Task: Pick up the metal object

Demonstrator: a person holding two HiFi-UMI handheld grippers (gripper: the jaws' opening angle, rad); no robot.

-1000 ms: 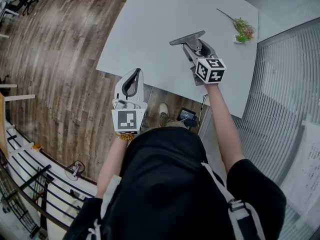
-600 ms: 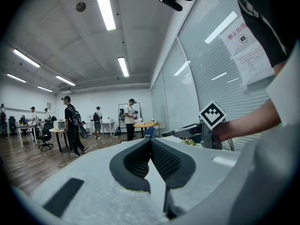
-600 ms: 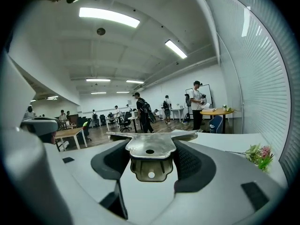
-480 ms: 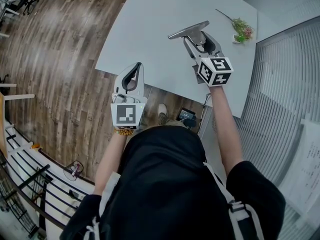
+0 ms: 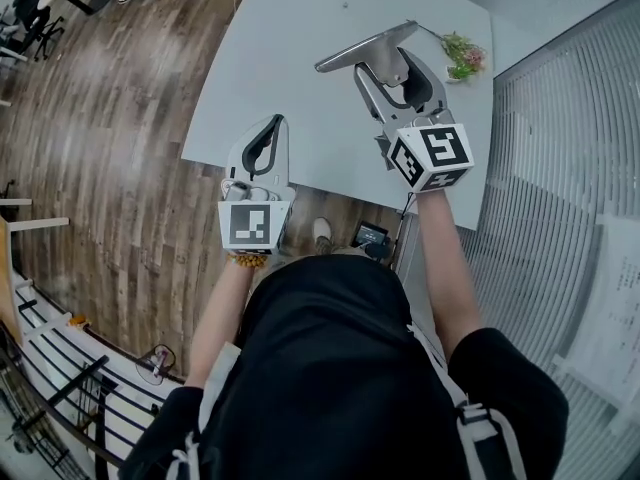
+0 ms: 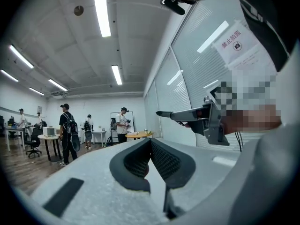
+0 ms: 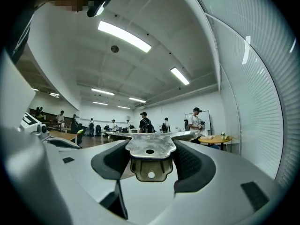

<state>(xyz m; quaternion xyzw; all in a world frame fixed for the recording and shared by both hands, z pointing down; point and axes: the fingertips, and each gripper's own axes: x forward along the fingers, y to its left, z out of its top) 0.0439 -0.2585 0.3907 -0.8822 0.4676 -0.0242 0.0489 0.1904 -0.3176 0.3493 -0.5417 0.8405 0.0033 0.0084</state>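
Lifting clear of the surface (image 5: 270,58), the metal object (image 5: 360,48) stays clamped in the right hand-held gripper (image 5: 388,63): pickup looks done; left hand-held gripper (image 5: 271,128) idles, jaws together

metal object (image 5: 362,48): stem hidden between pads of right gripper (image 5: 388,66), head view
table (image 5: 270,68): far side cut off at 12 o'clock, head view
plant (image 5: 460,56): 1 o'clock on table, too small to tell kind
floor item (image 5: 372,235): dark, too small to identify
wall sign (image 6: 234,43): print unreadable
background people (image 7: 146,123): too small for detail
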